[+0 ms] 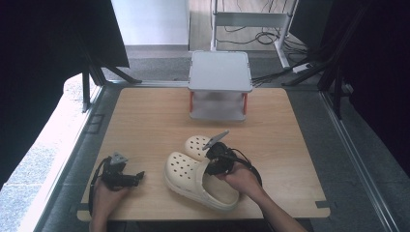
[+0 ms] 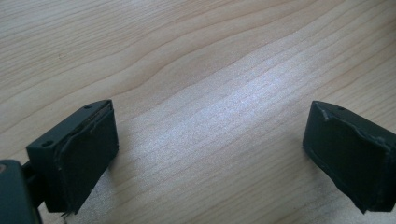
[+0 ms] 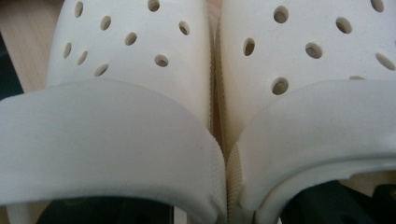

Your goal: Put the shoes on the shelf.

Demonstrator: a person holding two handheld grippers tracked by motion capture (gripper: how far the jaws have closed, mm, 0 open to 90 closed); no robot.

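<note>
Two cream clogs with holes lie side by side on the wooden table [image 1: 145, 116], the near clog [image 1: 191, 181] and the far clog [image 1: 195, 143]. My right gripper [image 1: 213, 162] reaches into them from the heel end. In the right gripper view one clog [image 3: 135, 46] and the other [image 3: 317, 42] press together, and a black jaw sits inside each opening with the two inner walls between them; the right gripper [image 3: 224, 207] grips those walls. My left gripper [image 1: 140, 176] rests low over bare wood at the front left, open [image 2: 210, 154] with nothing between its pads.
A grey two-level stand [image 1: 220, 72] with red posts stands at the table's far edge, behind the clogs. Black stands and cables sit beyond the table on both sides. A black cable [image 1: 251, 166] loops beside my right hand.
</note>
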